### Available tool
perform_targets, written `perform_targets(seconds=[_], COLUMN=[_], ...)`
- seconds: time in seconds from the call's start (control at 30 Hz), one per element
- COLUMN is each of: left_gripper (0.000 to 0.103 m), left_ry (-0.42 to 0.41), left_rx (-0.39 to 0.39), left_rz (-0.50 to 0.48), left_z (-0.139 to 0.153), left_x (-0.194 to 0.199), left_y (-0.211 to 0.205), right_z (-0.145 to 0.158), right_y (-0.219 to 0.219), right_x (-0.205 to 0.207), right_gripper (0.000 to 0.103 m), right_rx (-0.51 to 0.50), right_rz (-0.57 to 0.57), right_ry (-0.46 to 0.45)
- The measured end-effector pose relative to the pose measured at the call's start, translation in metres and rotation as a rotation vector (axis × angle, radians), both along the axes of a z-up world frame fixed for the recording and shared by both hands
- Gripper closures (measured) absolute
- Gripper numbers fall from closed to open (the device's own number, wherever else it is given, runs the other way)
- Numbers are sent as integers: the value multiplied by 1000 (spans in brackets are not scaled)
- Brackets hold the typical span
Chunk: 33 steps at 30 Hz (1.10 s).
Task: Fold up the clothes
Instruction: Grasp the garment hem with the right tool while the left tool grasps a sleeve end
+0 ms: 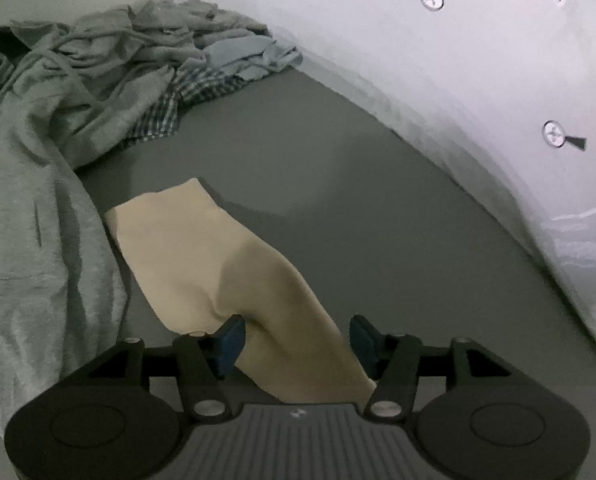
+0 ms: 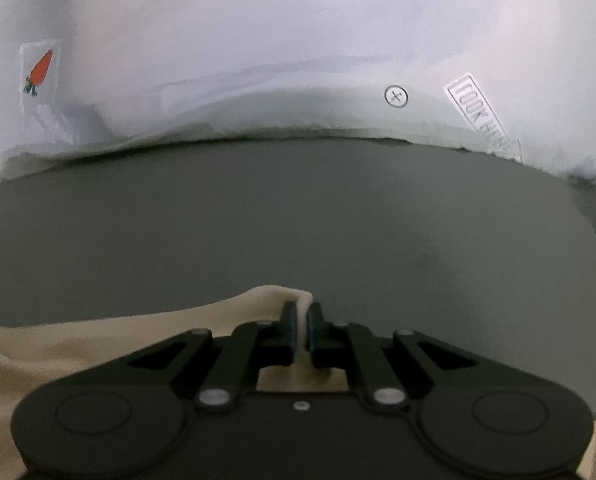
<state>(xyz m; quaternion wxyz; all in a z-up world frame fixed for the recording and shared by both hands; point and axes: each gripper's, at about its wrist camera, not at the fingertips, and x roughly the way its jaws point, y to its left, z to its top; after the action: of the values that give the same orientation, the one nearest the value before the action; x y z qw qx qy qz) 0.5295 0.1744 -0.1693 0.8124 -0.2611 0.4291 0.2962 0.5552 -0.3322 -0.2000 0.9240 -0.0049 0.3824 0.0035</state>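
A cream garment [image 1: 186, 248] lies on the grey table [image 1: 338, 184], one end rising toward the camera. My left gripper [image 1: 296, 332] stands open around that raised end. Its blue pads [image 1: 230, 340] sit on either side of the cloth without pinching it. In the right wrist view the same cream garment [image 2: 98, 344] spreads to the lower left, and my right gripper [image 2: 303, 320] is shut on a small upright fold of its edge, just above the grey table [image 2: 298, 220].
A heap of grey, pale blue and checked clothes [image 1: 98, 64] fills the far left corner, and a grey garment [image 1: 30, 240] trails down the left side. A white wall [image 1: 458, 60] with stickers bounds the table's far edge [image 2: 258, 40]. Bare table surface lies ahead of both grippers.
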Motion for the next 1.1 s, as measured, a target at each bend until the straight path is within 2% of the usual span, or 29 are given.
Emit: perform_targets(seconds=[0.07, 0.1, 0.13, 0.17, 0.27, 0.4, 0.57, 0.6, 0.7, 0.8, 0.9, 0.97, 1.1], left_gripper=[48, 55, 85, 97, 97, 97, 100, 100, 100, 100, 97, 89, 69], left_ry=[-3, -5, -13, -23, -91, -166, -193, -189, -138, -97, -108, -114, -116], left_rx=[8, 11, 12, 12, 29, 123, 325, 345, 339, 243, 182, 170, 200], left_rz=[15, 24, 22, 17, 18, 21, 79, 85, 86, 102, 93, 59, -39], left_z=[-4, -6, -6, -5, 10, 46, 89, 93, 89, 71, 58, 53, 47], left_x=[4, 5, 6, 6, -7, -43, -111, -125, -160, -181, -181, -169, -124], left_y=[-2, -3, -3, -3, -4, -11, -20, -20, -17, -10, -12, -16, -22], right_z=[0, 0, 0, 1, 1, 0, -1, -2, -3, -4, -3, -3, -2], right_y=[2, 2, 2, 2, 5, 11, 16, 16, 18, 20, 21, 20, 16], right_x=[1, 2, 2, 3, 4, 3, 2, 2, 0, 0, -1, -1, -1], right_gripper=[96, 96, 96, 96, 96, 96, 96, 96, 96, 96, 96, 96, 96], right_rx=[-10, -6, -2, 0, -11, -51, -66, -65, -67, -78, -87, -78, -47], right_rz=[2, 0, -3, -4, 3, 19, 17, 16, 17, 21, 23, 17, 13], right_ry=[-4, -5, -6, -6, -11, -24, -36, -37, -43, -48, -48, -47, -46])
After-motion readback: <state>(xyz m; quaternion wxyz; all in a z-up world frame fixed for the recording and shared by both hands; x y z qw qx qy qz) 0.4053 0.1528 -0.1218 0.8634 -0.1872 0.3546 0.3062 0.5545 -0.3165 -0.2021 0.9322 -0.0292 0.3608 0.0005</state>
